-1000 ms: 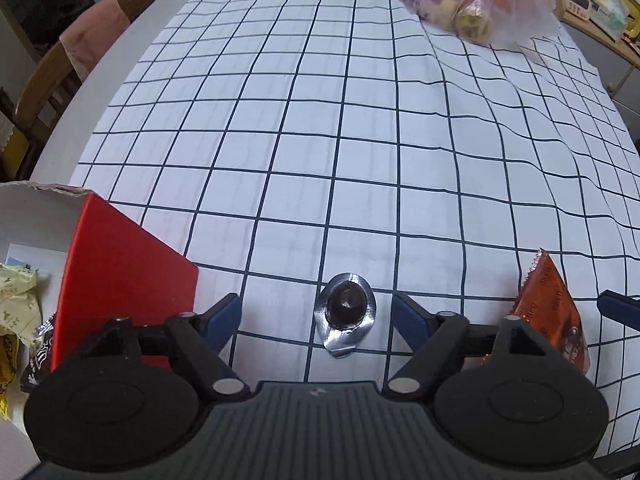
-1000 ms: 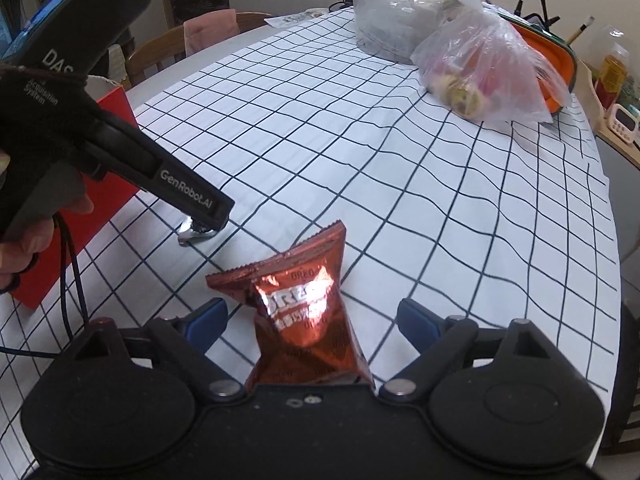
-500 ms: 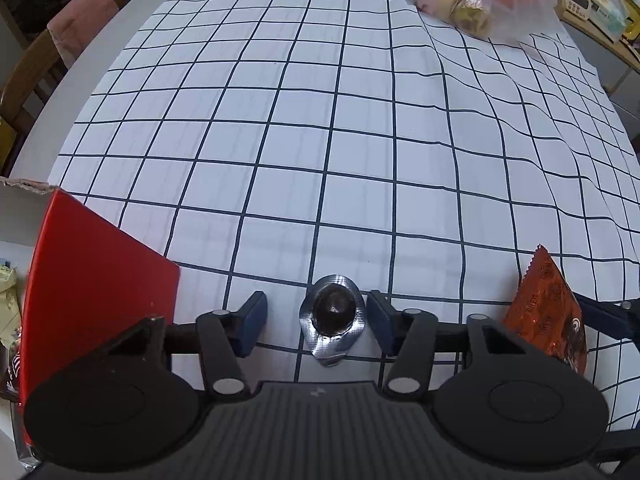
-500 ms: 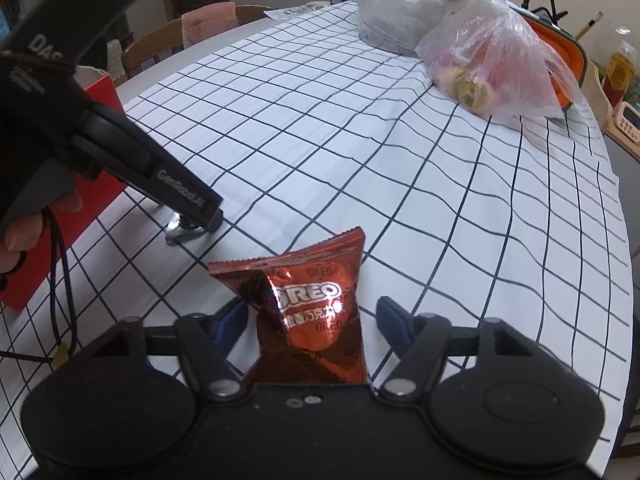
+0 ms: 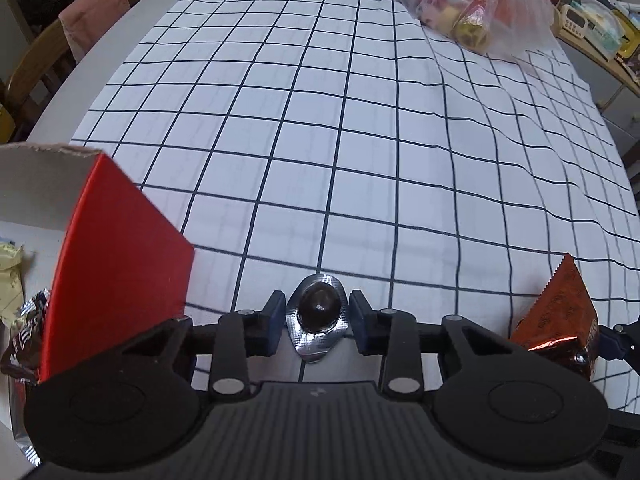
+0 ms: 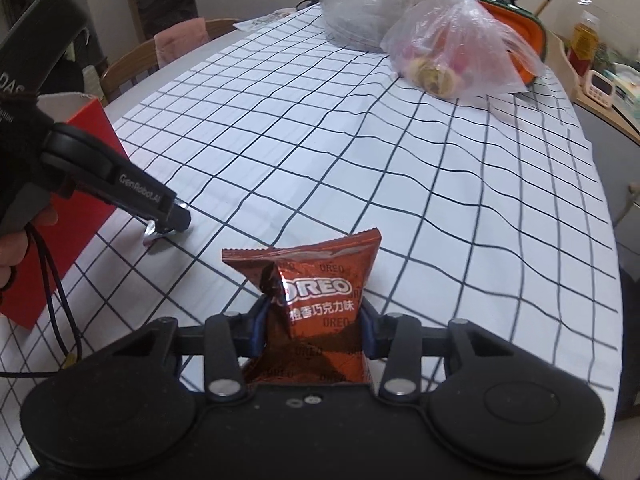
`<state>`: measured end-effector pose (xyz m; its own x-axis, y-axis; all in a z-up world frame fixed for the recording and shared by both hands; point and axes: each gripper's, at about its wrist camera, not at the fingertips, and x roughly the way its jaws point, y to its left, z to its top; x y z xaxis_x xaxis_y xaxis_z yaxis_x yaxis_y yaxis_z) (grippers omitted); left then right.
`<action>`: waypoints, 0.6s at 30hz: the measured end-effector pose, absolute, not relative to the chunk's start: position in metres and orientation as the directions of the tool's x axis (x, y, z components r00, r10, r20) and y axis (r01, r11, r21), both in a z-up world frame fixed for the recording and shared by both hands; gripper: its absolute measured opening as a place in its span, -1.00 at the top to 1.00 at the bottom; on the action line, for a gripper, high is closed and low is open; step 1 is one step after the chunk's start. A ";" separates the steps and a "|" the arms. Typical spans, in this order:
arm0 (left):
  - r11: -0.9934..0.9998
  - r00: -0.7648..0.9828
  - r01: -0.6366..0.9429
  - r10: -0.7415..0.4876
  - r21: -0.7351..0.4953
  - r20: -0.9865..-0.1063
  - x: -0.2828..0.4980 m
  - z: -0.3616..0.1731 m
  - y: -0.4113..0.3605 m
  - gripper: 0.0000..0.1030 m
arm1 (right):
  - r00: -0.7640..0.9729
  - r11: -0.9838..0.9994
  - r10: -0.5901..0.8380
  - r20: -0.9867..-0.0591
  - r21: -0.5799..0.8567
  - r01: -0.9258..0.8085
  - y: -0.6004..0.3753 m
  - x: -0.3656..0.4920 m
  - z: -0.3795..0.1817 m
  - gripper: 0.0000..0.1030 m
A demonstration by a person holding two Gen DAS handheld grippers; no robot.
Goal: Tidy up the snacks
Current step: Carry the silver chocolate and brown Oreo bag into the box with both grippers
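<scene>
A silver foil blister with a dark chocolate lies on the checked tablecloth. My left gripper is shut on it, one blue pad at each side. The left gripper also shows in the right wrist view, low on the cloth over the foil. A red-brown Oreo packet stands between the pads of my right gripper, which is shut on it. The packet also shows at the right edge of the left wrist view. A red box with snacks inside stands to the left.
A clear plastic bag of snacks lies at the far end of the table, with another bag and an orange basin behind it. A wooden chair with a pink cloth stands beyond the table's left edge.
Both grippers have closed: the left onto the foil chocolate, the right onto the Oreo packet, which is now crumpled and pinched between the pads.
</scene>
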<state>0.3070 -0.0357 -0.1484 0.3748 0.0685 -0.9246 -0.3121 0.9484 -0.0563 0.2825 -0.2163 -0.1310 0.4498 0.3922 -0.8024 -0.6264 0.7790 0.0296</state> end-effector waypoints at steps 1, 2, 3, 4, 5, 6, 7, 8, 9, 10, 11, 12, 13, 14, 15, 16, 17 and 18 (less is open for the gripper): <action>0.949 0.381 -0.310 0.065 -0.062 -0.922 0.303 -0.146 -0.036 0.35 | 0.453 0.783 0.391 -0.801 0.030 -0.621 -0.219 0.279 -0.128 0.20; 0.950 0.389 -0.305 0.057 -0.070 -0.919 0.299 -0.143 -0.036 0.35 | 0.457 0.787 0.390 -0.800 0.032 -0.616 -0.221 0.276 -0.124 0.20; 0.951 0.395 -0.301 0.053 -0.075 -0.917 0.295 -0.140 -0.037 0.35 | 0.460 0.792 0.389 -0.798 0.034 -0.610 -0.224 0.273 -0.121 0.20; 0.951 0.398 -0.300 0.051 -0.077 -0.916 0.291 -0.137 -0.037 0.35 | 0.464 0.795 0.387 -0.797 0.034 -0.605 -0.226 0.270 -0.117 0.20; 0.950 0.404 -0.299 0.044 -0.086 -0.913 0.286 -0.134 -0.037 0.35 | 0.468 0.798 0.384 -0.796 0.031 -0.601 -0.228 0.266 -0.113 0.20; 0.951 0.413 -0.294 0.036 -0.096 -0.910 0.282 -0.130 -0.038 0.35 | 0.472 0.802 0.378 -0.796 0.028 -0.596 -0.229 0.263 -0.109 0.20; 0.953 0.422 -0.287 0.032 -0.101 -0.906 0.277 -0.126 -0.039 0.35 | 0.475 0.806 0.376 -0.796 0.028 -0.592 -0.231 0.259 -0.105 0.20; 0.954 0.429 -0.281 0.029 -0.103 -0.903 0.273 -0.121 -0.041 0.35 | 0.479 0.809 0.376 -0.793 0.029 -0.588 -0.232 0.255 -0.101 0.20; 0.956 0.437 -0.273 0.025 -0.107 -0.899 0.268 -0.117 -0.042 0.35 | 0.483 0.810 0.378 -0.790 0.030 -0.586 -0.233 0.250 -0.096 0.20; 0.957 0.447 -0.267 0.022 -0.110 -0.894 0.263 -0.111 -0.043 0.35 | 0.486 0.810 0.381 -0.786 0.031 -0.585 -0.234 0.245 -0.091 0.20; 0.959 0.455 -0.261 0.021 -0.111 -0.890 0.257 -0.106 -0.044 0.35 | 0.489 0.811 0.385 -0.782 0.033 -0.585 -0.235 0.239 -0.087 0.20; 0.960 0.460 -0.258 0.020 -0.112 -0.888 0.252 -0.101 -0.045 0.35 | 0.492 0.811 0.389 -0.779 0.036 -0.585 -0.235 0.234 -0.082 0.20; 0.960 0.463 -0.255 0.016 -0.116 -0.886 0.247 -0.096 -0.045 0.35 | 0.494 0.810 0.393 -0.776 0.038 -0.585 -0.235 0.228 -0.078 0.20; 0.960 0.464 -0.253 0.013 -0.119 -0.886 0.242 -0.092 -0.045 0.35 | 0.496 0.810 0.396 -0.773 0.040 -0.585 -0.235 0.223 -0.073 0.20; 0.960 0.467 -0.253 0.014 -0.118 -0.884 0.236 -0.087 -0.045 0.35 | 0.499 0.810 0.398 -0.770 0.040 -0.584 -0.234 0.217 -0.069 0.20; 0.961 0.470 -0.250 0.013 -0.119 -0.883 0.229 -0.082 -0.044 0.35 | 0.502 0.810 0.399 -0.767 0.039 -0.584 -0.233 0.212 -0.065 0.20; 0.961 0.473 -0.247 0.009 -0.123 -0.881 0.224 -0.077 -0.043 0.35 | 0.506 0.810 0.402 -0.764 0.038 -0.586 -0.231 0.207 -0.061 0.20; 0.961 0.478 -0.246 0.006 -0.128 -0.878 0.218 -0.072 -0.041 0.35 | 0.509 0.808 0.407 -0.758 0.038 -0.588 -0.229 0.202 -0.057 0.20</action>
<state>0.2180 -0.0412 -0.0724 0.4784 0.0058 -0.8781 -0.2464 0.9607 -0.1279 0.2019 -0.2293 -0.0565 0.5093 0.4071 -0.7582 -0.5884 0.8076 0.0384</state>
